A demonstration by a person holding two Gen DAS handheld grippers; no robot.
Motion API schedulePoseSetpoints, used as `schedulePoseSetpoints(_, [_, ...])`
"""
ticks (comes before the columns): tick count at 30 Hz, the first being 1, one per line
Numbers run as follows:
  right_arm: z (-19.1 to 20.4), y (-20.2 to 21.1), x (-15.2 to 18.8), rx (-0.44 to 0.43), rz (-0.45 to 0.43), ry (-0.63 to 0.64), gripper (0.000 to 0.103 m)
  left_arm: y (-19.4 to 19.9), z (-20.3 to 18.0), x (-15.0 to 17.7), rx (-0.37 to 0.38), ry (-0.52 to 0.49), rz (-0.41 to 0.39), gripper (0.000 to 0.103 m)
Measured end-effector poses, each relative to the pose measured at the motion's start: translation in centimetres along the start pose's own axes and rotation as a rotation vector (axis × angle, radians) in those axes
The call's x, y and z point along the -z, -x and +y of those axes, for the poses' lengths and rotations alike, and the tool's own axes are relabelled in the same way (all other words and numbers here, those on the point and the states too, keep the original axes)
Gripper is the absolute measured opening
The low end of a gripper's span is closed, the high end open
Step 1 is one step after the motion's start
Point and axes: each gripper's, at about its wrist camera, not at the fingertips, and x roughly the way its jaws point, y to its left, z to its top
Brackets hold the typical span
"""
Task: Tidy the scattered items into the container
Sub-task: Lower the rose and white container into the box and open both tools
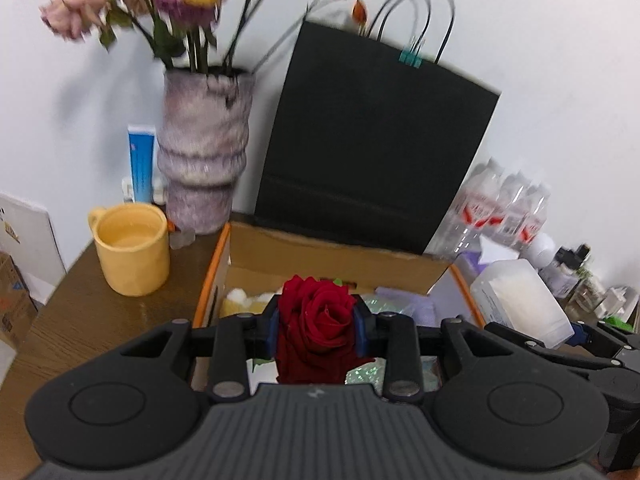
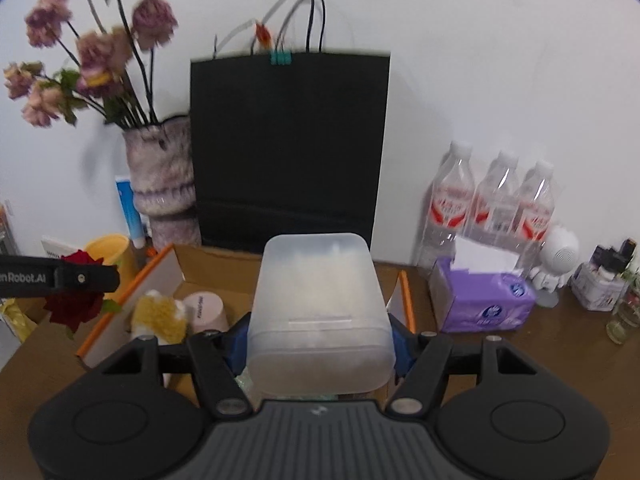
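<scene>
Left wrist view: yellow mug (image 1: 130,248) and vase (image 1: 204,148) at far left on the desk (image 1: 92,316), then the open cardboard box (image 1: 224,256) at centre, black bag (image 1: 372,140) standing behind it. Left tongs (image 1: 319,316) are clamped on a red rose (image 1: 320,320), bloom squeezed between the blue pads, held over the box's near part; a yellow-white fluffy item (image 1: 244,300) and pale purple things already lie inside. To the right, the frosted plastic case (image 1: 524,300) shows at the box's right edge, with the other tool beside it. Right wrist view: rose (image 2: 74,300) and left tongs at far left, over the box's left wall (image 2: 132,288); fluffy item (image 2: 160,316) and a pink cup (image 2: 206,306) are in the box. Right tongs (image 2: 320,344) grip the case (image 2: 320,312) across its width, jaws spread wide around it, case hanging over the box's middle. Bottles (image 2: 496,204) and tissue pack (image 2: 480,300) sit right of the box, on the desk. Step, as I read it: both items carried to the box, drop-off pending. Next move likely needs each lowered inside the walls, then jaws released; the rose is soft and may cling, and the case needs clear space beside the cup.
</scene>
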Motion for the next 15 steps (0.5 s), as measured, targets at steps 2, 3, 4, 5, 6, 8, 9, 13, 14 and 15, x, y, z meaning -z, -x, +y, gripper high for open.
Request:
schedulePoseSetpoints(2, [-0.2,-1.7,0.5,0.0,0.021,-0.009,0.065,-1.6,0.0,0.2,0.002,0.002,0.022,0.034])
schedulePoseSetpoints(3, [-0.3,-2.5,0.7,0.001,0.031,-0.014,0.065,-2.3,-0.1,0.2,0.005,0.001,0.029,0.034])
schedulePoseSetpoints(4, [-0.4,-3.3,1.0,0.003,0.041,-0.018,0.065,-2.9,-0.2,0.3,0.008,-0.002,0.033,0.034])
schedulePoseSetpoints(5, [-0.5,-4.1,1.2,0.006,0.05,-0.02,0.065,-3.5,-0.4,0.3,0.011,-0.006,0.038,0.034])
schedulePoseSetpoints(6, [-0.6,-4.7,1.5,0.01,0.057,-0.021,0.065,-4.0,-0.6,0.3,0.018,-0.011,0.043,0.034])
schedulePoseSetpoints(8, [-0.9,-5.7,1.8,0.021,0.063,-0.022,0.065,-5.0,-1.2,0.5,0.037,-0.032,0.044,0.034])
schedulePoseSetpoints(9, [-1.0,-6.1,2.0,0.026,0.063,-0.021,0.065,-5.5,-1.5,0.6,0.042,-0.047,0.044,0.034])
schedulePoseSetpoints(13, [-1.7,-8.2,2.6,0.031,0.077,-0.022,0.065,-8.3,-2.8,0.9,0.036,-0.091,0.081,0.034])
schedulePoseSetpoints(14, [-1.8,-8.7,2.8,0.026,0.087,-0.02,0.065,-8.9,-3.0,1.0,0.034,-0.098,0.09,0.034])
schedulePoseSetpoints(15, [-2.0,-9.2,2.9,0.022,0.097,-0.018,0.065,-9.5,-3.3,1.1,0.034,-0.109,0.098,0.034])
